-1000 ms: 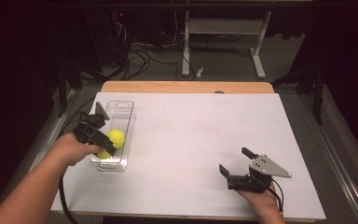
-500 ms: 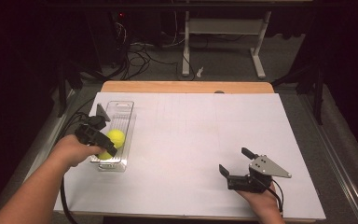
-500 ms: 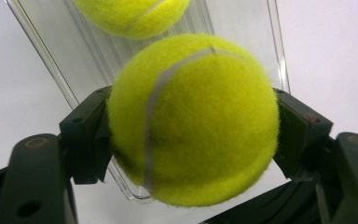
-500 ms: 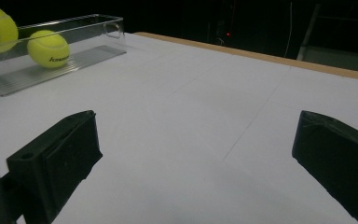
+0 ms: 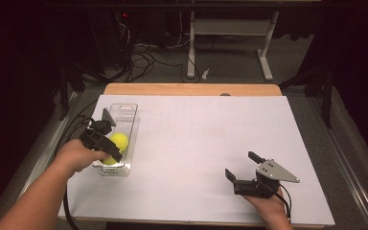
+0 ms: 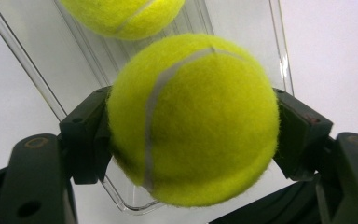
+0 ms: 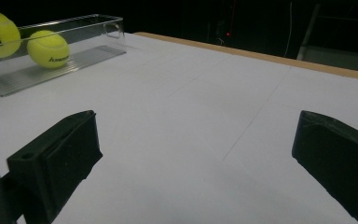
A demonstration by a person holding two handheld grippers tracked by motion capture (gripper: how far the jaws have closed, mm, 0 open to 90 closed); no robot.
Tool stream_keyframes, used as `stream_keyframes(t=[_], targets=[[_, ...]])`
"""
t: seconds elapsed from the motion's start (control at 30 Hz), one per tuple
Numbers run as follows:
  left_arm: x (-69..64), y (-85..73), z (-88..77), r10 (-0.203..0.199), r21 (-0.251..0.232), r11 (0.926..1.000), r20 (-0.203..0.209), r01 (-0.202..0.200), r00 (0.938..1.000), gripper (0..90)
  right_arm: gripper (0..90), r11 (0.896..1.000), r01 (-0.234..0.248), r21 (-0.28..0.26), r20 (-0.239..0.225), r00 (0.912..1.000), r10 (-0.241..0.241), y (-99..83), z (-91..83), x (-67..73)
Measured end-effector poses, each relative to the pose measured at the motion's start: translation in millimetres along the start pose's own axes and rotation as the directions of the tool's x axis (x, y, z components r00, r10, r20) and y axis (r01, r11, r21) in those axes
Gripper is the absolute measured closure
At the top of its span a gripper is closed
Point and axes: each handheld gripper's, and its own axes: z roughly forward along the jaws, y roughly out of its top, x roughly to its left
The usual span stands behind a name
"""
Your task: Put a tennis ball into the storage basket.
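- Left claw (image 5: 109, 152) clamped on a ball (image 6: 193, 119), jaws pressing both its sides, over the near end of the tray (image 5: 129, 115).
- Tray: clear plastic, long, at 9 o'clock on the bench (image 5: 196, 143).
- Second ball (image 5: 120, 141) lies in the tray, just past the held one, toward 12 o'clock.
- Right claw (image 5: 243, 166) at 5 o'clock, jaws wide apart, nothing between them, well apart from the tray.
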Motion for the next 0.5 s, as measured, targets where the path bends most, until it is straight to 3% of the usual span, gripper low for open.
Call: stream_keyframes(t=[0.5], targets=[[-3.8, -0.9, -2.0, 0.011, -0.004, 0.9999, -0.010, -0.011, 0.9999, 26.2, 1.6, 1.000, -0.002, 0.000, -0.001, 1.0000, 0.002, 0.0, -0.3, -0.4]])
